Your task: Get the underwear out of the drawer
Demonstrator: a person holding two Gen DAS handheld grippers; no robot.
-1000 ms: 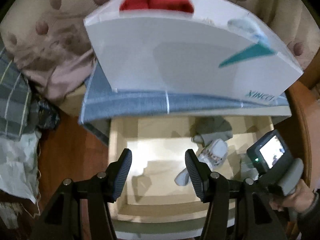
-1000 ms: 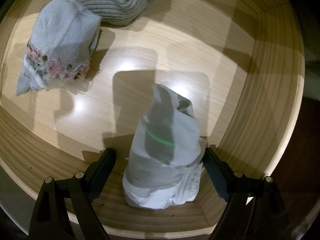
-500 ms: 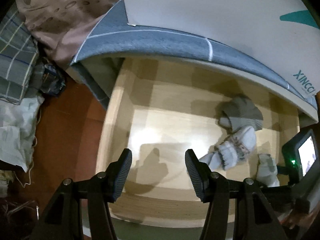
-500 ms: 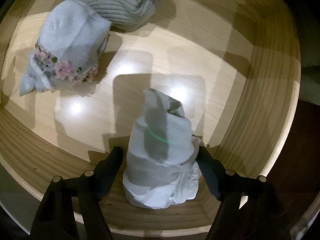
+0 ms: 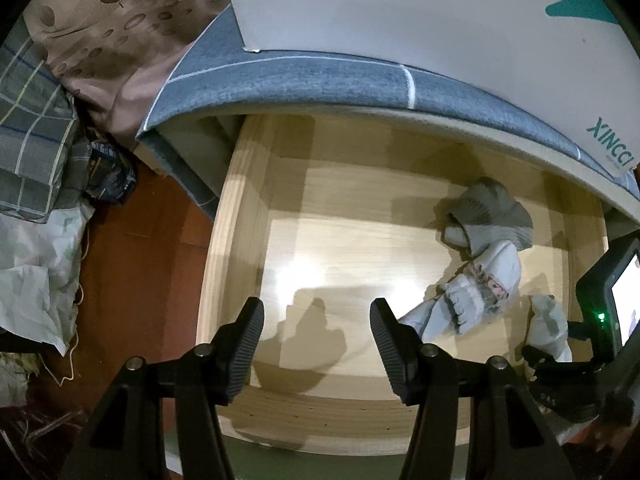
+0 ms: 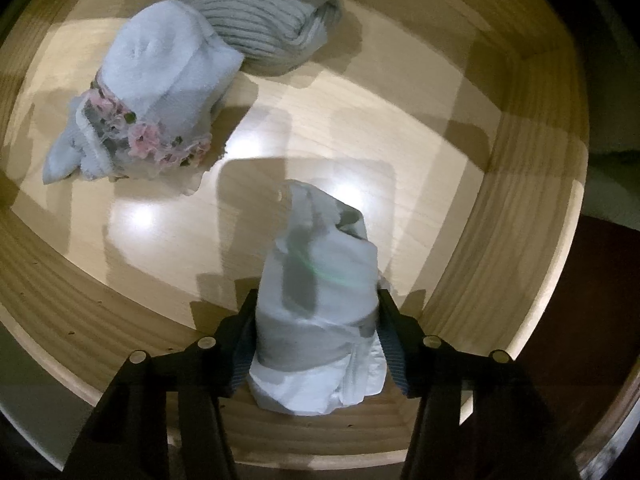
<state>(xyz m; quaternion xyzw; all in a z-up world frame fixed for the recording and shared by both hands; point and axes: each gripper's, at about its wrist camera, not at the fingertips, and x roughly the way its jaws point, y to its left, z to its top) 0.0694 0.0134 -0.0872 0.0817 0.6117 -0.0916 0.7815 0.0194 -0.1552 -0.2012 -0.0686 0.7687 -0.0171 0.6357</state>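
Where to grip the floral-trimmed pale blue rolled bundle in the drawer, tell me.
Grip the floral-trimmed pale blue rolled bundle across its plump rounded middle, coming down from above. The roll lies flat on the wooden drawer floor, its loose lace end too floppy to hold, and the grey ribbed bundle crowds its far end.

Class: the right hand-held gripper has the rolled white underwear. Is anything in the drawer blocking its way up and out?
Nothing visible does. The right hand-held gripper is shut on the rolled white underwear near the drawer's front wall; the two other bundles lie apart, farther back.
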